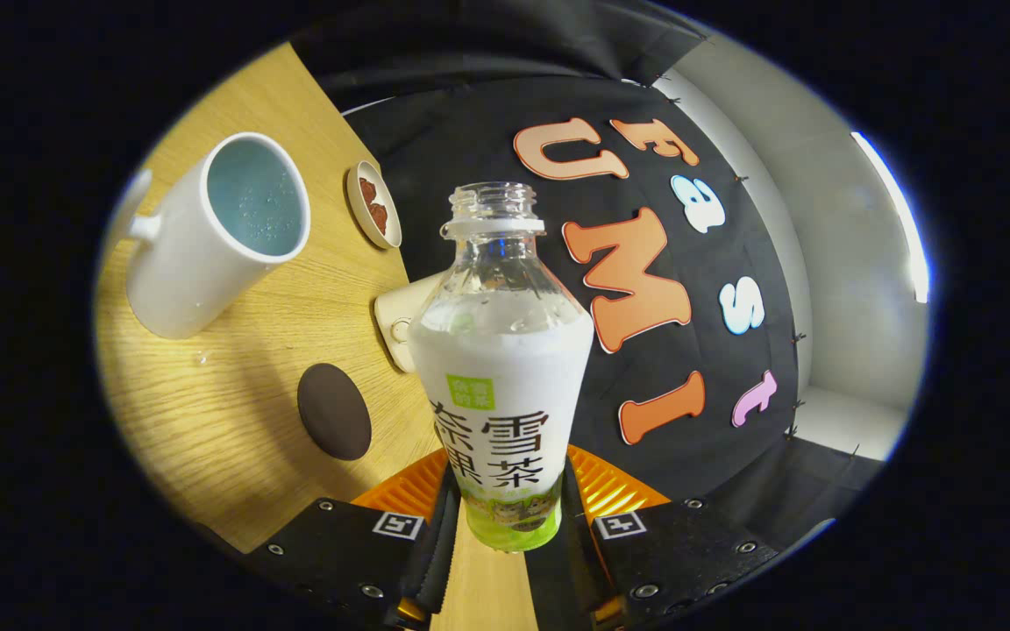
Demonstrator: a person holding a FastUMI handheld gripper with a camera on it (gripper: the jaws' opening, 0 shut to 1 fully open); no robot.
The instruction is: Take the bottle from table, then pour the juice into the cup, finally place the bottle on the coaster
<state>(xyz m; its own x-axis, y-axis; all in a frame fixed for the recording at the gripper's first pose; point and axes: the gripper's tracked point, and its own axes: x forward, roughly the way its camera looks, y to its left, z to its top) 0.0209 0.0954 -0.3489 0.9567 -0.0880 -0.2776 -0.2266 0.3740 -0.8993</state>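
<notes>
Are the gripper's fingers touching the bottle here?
Touching. In the gripper view, both fingers press the lower sides of the bottle, no gap visible.

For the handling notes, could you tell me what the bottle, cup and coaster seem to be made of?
Bottle: clear glossy plastic, see-through neck, printed sleeve; the gripper fingers clamp its base.
Cup: probably glazed ceramic, smooth white, thick rim.
Coaster: matte dark brown disc, material unclear.
</notes>
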